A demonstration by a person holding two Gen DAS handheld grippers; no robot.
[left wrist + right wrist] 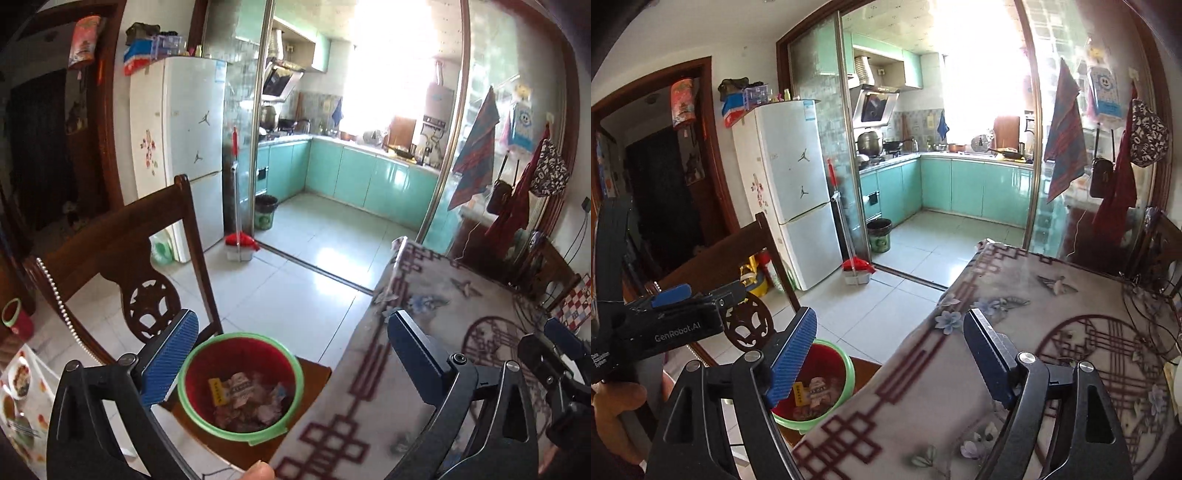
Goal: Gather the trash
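My left tool (291,332) and right tool (890,332) both hang with fingers spread wide apart, gripping nothing. The red bin (240,384) with its green rim sits on a wooden chair seat (314,373) just beside the table (1015,295), paper trash (243,400) inside. Patterned cloth covers the table; beyond lie pale floor tiles (295,266), a white fridge (790,166) and a teal kitchen (960,184).

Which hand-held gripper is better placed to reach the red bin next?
Left. The left hand-held gripper is open right above the red bin; the right hand-held gripper, also open, sits over the table edge.
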